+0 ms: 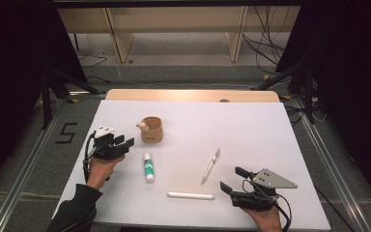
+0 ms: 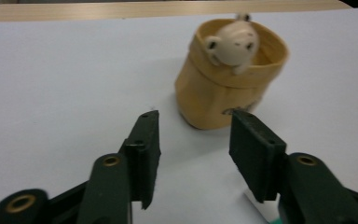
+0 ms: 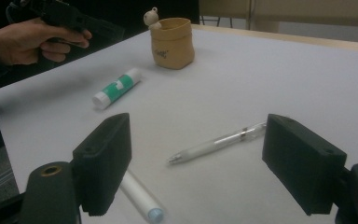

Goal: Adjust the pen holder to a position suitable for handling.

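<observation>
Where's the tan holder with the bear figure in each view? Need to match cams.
High view: tan holder left of centre, just right of the left hand-held gripper.
Left gripper view: upper right, beyond the open jaws.
Right gripper view: top centre.
Shared landmark: the bear figure on its rim.
</observation>
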`<state>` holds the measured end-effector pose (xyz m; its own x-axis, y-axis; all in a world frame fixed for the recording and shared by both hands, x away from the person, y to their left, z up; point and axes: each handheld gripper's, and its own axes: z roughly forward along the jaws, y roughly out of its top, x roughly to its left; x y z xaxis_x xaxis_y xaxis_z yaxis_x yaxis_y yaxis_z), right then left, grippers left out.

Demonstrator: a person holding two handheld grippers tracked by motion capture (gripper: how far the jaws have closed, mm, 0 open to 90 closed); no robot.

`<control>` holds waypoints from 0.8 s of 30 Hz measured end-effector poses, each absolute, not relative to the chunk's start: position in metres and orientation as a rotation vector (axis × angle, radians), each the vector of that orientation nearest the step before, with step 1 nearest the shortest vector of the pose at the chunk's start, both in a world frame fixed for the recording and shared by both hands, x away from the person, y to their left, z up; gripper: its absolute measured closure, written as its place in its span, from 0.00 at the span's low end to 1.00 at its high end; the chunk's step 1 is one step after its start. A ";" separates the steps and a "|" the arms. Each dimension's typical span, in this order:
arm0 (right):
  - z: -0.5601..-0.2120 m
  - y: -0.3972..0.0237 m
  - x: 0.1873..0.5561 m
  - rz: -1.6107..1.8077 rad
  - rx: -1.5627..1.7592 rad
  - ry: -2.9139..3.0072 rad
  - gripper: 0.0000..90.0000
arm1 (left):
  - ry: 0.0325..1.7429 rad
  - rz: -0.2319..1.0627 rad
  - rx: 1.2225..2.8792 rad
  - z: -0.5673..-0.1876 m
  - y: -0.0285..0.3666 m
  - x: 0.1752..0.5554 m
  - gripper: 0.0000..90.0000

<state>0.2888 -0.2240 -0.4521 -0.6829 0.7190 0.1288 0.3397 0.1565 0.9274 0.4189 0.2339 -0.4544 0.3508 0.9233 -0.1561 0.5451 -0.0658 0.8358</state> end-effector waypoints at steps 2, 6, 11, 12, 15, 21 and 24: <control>-0.452 -0.224 0.289 1.536 1.012 2.094 0.27 | 1.335 0.538 1.721 -0.456 0.237 0.425 0.64; -0.452 -0.225 0.289 1.537 1.021 2.095 0.27 | 1.349 0.540 1.741 -0.461 0.237 0.435 0.75; -0.452 -0.225 0.289 1.539 1.019 2.096 0.27 | 1.375 0.529 1.735 -0.466 0.235 0.450 0.89; -0.452 -0.226 0.289 1.540 1.021 2.095 0.27 | 1.380 0.526 1.741 -0.467 0.236 0.453 0.94; -0.452 -0.226 0.289 1.538 1.023 2.095 0.28 | 1.396 0.529 1.752 -0.473 0.234 0.462 0.98; -0.453 -0.226 0.289 1.536 1.021 2.099 0.28 | 1.415 0.517 1.745 -0.478 0.232 0.473 0.99; -0.453 -0.226 0.289 1.537 1.022 2.098 0.28 | 1.410 0.513 1.745 -0.479 0.230 0.476 0.99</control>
<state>0.2893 -0.2260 -0.4528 -0.6808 0.7201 0.1345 0.3454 0.1536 0.9258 0.4764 0.2296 -0.4791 0.2911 0.9406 -0.1747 0.6085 -0.0411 0.7925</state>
